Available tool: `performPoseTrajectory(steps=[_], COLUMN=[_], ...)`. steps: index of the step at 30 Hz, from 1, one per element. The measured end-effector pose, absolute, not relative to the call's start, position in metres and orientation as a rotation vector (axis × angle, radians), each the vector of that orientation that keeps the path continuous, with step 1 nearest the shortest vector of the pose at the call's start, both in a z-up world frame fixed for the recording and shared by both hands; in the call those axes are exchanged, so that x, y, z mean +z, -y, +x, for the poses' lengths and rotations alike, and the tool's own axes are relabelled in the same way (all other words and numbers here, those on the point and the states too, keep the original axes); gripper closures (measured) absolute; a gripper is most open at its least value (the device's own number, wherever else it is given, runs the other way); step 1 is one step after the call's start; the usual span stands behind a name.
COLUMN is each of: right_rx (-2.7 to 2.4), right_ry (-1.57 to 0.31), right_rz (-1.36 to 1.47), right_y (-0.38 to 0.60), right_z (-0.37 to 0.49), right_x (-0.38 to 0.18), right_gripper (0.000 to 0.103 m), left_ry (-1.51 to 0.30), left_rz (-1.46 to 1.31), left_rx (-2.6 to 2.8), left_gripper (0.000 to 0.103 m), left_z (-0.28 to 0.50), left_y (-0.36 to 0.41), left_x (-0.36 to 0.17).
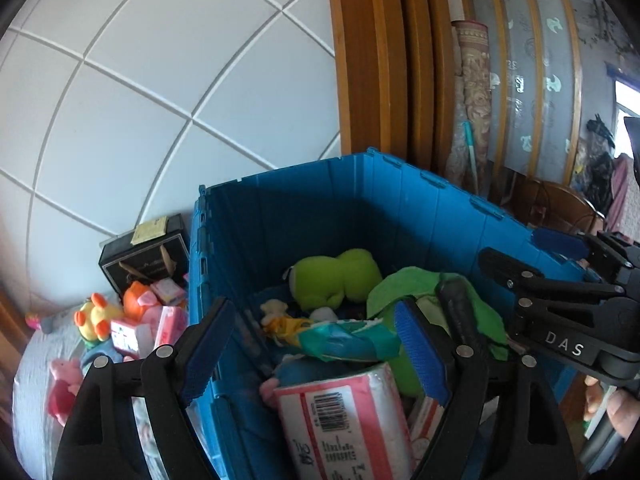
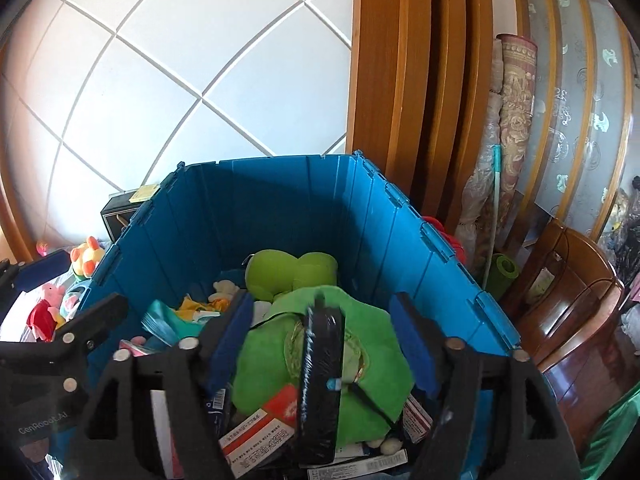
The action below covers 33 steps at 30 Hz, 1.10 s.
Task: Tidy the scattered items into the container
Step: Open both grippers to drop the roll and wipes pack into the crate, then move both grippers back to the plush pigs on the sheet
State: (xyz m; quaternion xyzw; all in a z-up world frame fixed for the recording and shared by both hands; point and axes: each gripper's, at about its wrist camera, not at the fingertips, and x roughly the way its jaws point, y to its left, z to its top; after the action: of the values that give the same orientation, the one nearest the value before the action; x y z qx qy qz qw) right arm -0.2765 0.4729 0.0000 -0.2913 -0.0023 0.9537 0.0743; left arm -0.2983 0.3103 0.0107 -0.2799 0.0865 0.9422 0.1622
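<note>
A white wall crossed by pale diagonal grooves fills the background, with a wooden door frame to the right of it and a rolled patterned rug standing against frosted glass panels. A dark wooden chair sits at the far right.

The blue plastic crate stands straight ahead of both pairs of jaws, already heaped with things: a green frog plush at the back, a green cloth, and a pink-and-white tissue pack near the front.

The left gripper has its jaws spread wide, empty, one blue pad outside the crate's left wall and the other over the contents, the tissue pack just below between them. The right gripper also stands wide open over the crate; a long black package lies on the green cloth between its fingers, apart from both pads.

Left of the crate, outside the left jaw, scattered items remain on a pale surface: a yellow plush, a pink pig toy, and a black box against the wall.
</note>
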Motion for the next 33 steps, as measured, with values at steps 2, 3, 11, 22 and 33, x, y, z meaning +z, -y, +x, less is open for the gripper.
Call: performPoseTrajectory(steps=[2, 3, 11, 22, 33], right_rx=[2.860, 2.855, 2.857, 2.938, 3.103], right_ry=[-0.002, -0.009, -0.024, 0.011, 0.049], right_rz=[-0.872, -0.873, -0.883, -0.889, -0.795], right_y=[-0.473, -0.473, -0.458, -0.399, -0.291], right_z=[-0.275, -0.274, -0.265, -0.262, -0.258], right_x=[0.000, 0.000, -0.005, 0.000, 0.021], right_gripper=[0.025, 0.024, 0.010, 0.010, 0.000], left_ry=[-0.239, -0.236, -0.189, -0.169, -0.081], left_rz=[-0.796, -0.794, -0.795, -0.827, -0.944], left_rx=[2.689, 2.688, 2.696, 2.779, 2.882], left_gripper=[0.020, 0.019, 0.016, 0.015, 0.015], left_z=[-0.297, -0.296, -0.281, -0.261, -0.269], left_y=[-0.306, -0.303, -0.275, -0.216, -0.104], left_x=[0.012, 0.012, 0.015, 0.007, -0.021])
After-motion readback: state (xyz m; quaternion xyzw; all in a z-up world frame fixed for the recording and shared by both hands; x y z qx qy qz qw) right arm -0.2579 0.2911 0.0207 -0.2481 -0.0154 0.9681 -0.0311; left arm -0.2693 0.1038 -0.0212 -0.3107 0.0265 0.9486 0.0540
